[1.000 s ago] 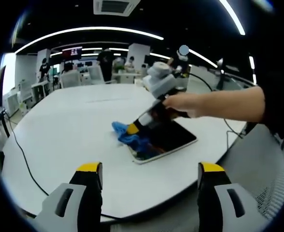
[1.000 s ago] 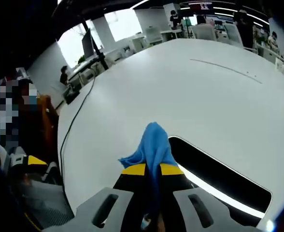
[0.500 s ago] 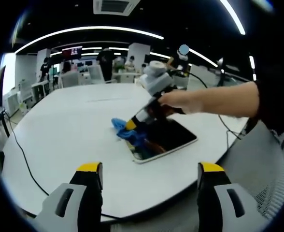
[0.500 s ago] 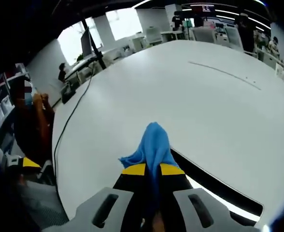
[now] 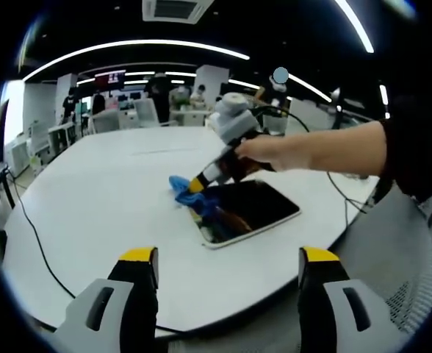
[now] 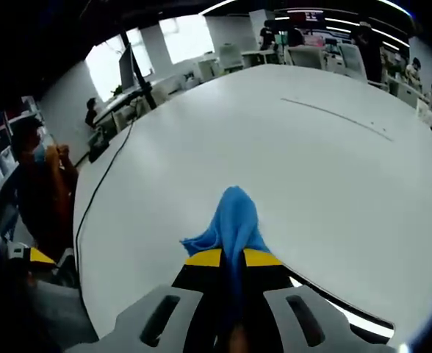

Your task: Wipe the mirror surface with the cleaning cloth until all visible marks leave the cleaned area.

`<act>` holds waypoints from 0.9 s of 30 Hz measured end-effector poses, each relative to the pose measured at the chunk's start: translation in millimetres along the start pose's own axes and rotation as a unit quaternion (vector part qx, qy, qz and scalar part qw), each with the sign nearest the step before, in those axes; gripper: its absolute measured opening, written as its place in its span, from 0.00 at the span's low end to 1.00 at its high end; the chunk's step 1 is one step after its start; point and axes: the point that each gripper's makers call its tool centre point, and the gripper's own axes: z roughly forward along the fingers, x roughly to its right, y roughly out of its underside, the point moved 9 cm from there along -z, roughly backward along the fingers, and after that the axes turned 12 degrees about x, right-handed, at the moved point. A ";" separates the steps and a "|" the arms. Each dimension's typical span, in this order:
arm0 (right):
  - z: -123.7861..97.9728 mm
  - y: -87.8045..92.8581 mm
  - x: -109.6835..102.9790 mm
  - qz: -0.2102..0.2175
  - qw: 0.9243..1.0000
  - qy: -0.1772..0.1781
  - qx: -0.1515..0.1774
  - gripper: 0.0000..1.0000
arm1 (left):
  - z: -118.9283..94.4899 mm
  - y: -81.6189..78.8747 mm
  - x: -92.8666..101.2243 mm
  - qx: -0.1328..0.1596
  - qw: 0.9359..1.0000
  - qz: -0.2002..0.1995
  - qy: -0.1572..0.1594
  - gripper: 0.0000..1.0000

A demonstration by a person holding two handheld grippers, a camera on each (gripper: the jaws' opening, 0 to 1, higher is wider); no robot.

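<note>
1. My right tongs (image 6: 231,259) are clamped on the cloth (image 6: 231,220), which sticks out past the tips.
2. From the left gripper view, the cloth sits at the mirror's (image 5: 256,209) far-left corner, under those tongs, on the table (image 5: 98,198).
3. My left tongs (image 5: 220,257) hang apart, holding nothing, well short of the mirror.
4. To wipe well, I'd press the cloth flat and drag it in overlapping passes across the glass toward the near edge.
5. I'd keep the tips off the glass so only cloth rubs.
</note>
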 end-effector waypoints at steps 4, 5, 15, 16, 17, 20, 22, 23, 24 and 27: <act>-1.1 0.3 -4.5 0.000 1.000 0.005 0.004 0.04 | -0.1 0.1 -0.4 -0.001 1.000 0.000 -0.001 0.78; -1.2 0.3 -5.2 0.000 1.000 0.005 0.005 0.04 | -0.2 0.2 -0.5 -0.001 1.000 0.000 -0.002 0.78; -4.5 2.6 -9.9 -0.005 1.000 0.006 0.010 0.04 | -0.4 0.5 -0.5 -0.002 1.000 -0.001 -0.002 0.77; -4.7 2.8 -9.5 -0.005 1.000 0.005 0.011 0.04 | -0.5 0.6 -0.5 -0.002 1.000 -0.001 -0.002 0.77; -5.1 2.9 -9.0 -0.003 1.000 0.005 0.012 0.04 | -0.6 0.6 -0.5 -0.002 1.000 -0.001 -0.002 0.77; -6.3 2.6 -6.8 -0.004 1.000 0.008 0.011 0.04 | -0.5 0.7 -0.5 -0.001 1.000 -0.001 -0.002 0.77; -9.6 3.7 -3.3 -0.002 1.000 0.013 0.010 0.04 | -0.5 0.6 -0.6 -0.001 1.000 -0.001 -0.002 0.77; -10.9 4.5 -1.8 0.003 1.000 0.014 0.011 0.04 | -0.5 0.6 -0.5 -0.001 1.000 -0.001 -0.002 0.77; -12.5 5.5 0.6 0.008 1.000 0.015 0.012 0.04 | -0.4 0.6 -0.5 -0.001 1.000 -0.002 -0.002 0.76; -15.8 6.8 3.7 0.010 1.000 0.018 0.010 0.04 | -0.3 0.6 -0.5 -0.001 1.000 -0.002 -0.001 0.75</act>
